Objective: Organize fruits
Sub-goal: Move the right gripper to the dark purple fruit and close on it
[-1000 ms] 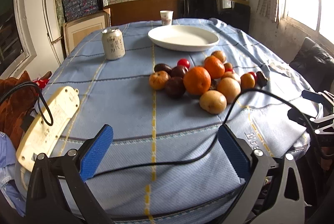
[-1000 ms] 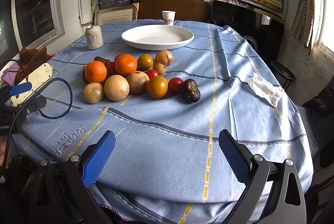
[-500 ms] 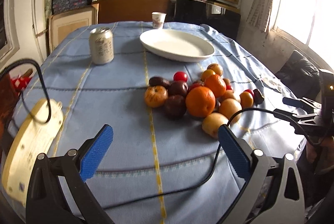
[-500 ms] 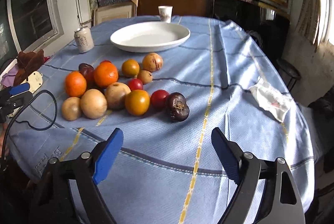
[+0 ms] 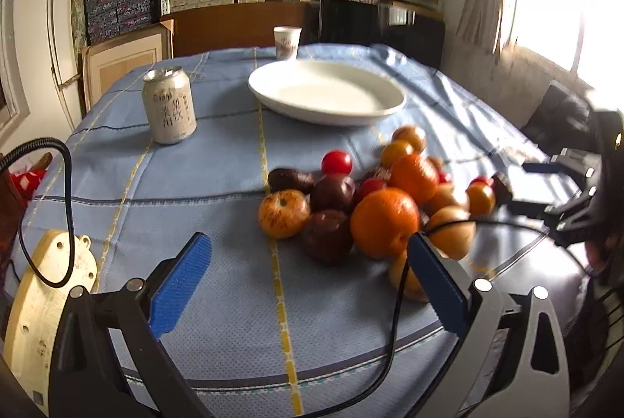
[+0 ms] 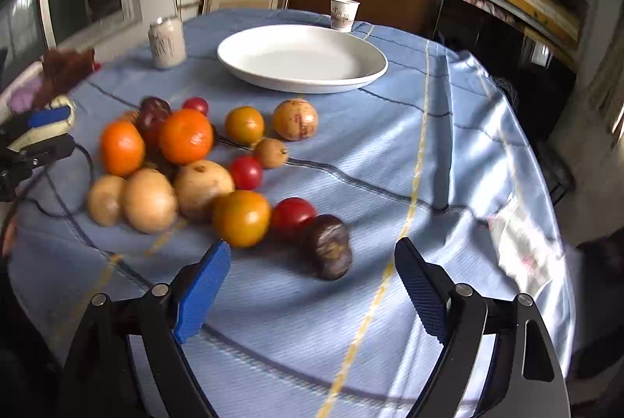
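Both tongs hover low over the bench, blades apart and holding nothing: left tongs [image 5: 308, 285], right tongs [image 6: 312, 285]. A dark fruit [image 6: 327, 246] lies just ahead between the right blades, at the fruit pile's [image 6: 183, 160] near end. Bare blue cloth lies toward the white plate [image 6: 302, 57].

The left gripper [image 5: 308, 281] has black angular arms on one side and a pale grey arm on the other, each finger faced with a ribbed blue pad [image 5: 180, 285] and pinned with round silver screws, with a thin black cable [image 5: 394, 320] looping across it. The right gripper [image 6: 312, 285] is black all over, with the same textured blue pads [image 6: 202, 289] and silver screw heads at its joints.
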`<state>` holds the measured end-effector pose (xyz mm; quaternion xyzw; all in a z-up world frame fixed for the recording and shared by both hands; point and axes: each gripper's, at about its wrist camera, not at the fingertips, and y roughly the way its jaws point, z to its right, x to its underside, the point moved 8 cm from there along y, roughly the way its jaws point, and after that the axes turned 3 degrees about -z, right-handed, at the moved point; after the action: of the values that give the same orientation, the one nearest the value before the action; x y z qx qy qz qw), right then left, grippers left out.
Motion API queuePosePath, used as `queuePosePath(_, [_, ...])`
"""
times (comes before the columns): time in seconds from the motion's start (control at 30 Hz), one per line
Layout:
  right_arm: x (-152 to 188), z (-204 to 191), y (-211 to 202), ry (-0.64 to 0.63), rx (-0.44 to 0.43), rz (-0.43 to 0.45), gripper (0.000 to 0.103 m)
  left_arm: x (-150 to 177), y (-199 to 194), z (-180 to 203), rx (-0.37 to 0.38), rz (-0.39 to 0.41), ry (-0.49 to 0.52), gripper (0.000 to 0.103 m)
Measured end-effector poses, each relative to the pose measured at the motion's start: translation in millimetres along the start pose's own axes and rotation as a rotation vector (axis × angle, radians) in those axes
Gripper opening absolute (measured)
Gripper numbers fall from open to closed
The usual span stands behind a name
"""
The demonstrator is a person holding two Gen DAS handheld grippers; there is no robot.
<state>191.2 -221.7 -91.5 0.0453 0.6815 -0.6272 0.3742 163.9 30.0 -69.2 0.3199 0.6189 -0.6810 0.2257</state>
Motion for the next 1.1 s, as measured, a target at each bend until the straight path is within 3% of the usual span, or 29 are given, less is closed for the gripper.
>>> queuePosePath(0.07, [1,4,3,0.018,-0.026,-0.01,0.086,4,8,-3,-0.052,-0.035,0.001,0.099])
queuePosePath(0.2, [2,10,6,0.012,-0.027,-0.022,0.08,5,11,-4,-0.113,-0.029,0.024,0.099])
queuePosePath(0.3, [2,8,8,0.016,-0.047,-0.021,0.08,5,10,2,-0.111,-0.026,0.055,0.099])
queuePosePath(0.37, [2,6,10,0.016,-0.065,-0.023,0.076,6,11,3,-0.123,-0.028,0.069,0.099])
queuePosePath(0.53, [2,5,20,0.027,-0.094,-0.044,0.054,5,11,4,-0.159,-0.035,0.081,0.099])
queuePosePath(0.6, [2,7,22,0.034,-0.105,-0.047,0.053,6,11,3,-0.17,-0.037,0.075,0.099])
queuePosePath(0.9, [2,15,27,0.086,-0.225,-0.045,0.052,6,6,5,-0.126,-0.013,0.076,0.099])
queuePosePath(1.03, [5,15,31,0.075,-0.229,-0.058,0.038,6,7,3,-0.112,-0.017,0.055,0.099])
queuePosePath(1.1, [5,15,28,0.084,-0.22,-0.054,0.036,5,7,3,-0.103,-0.018,0.05,0.099])
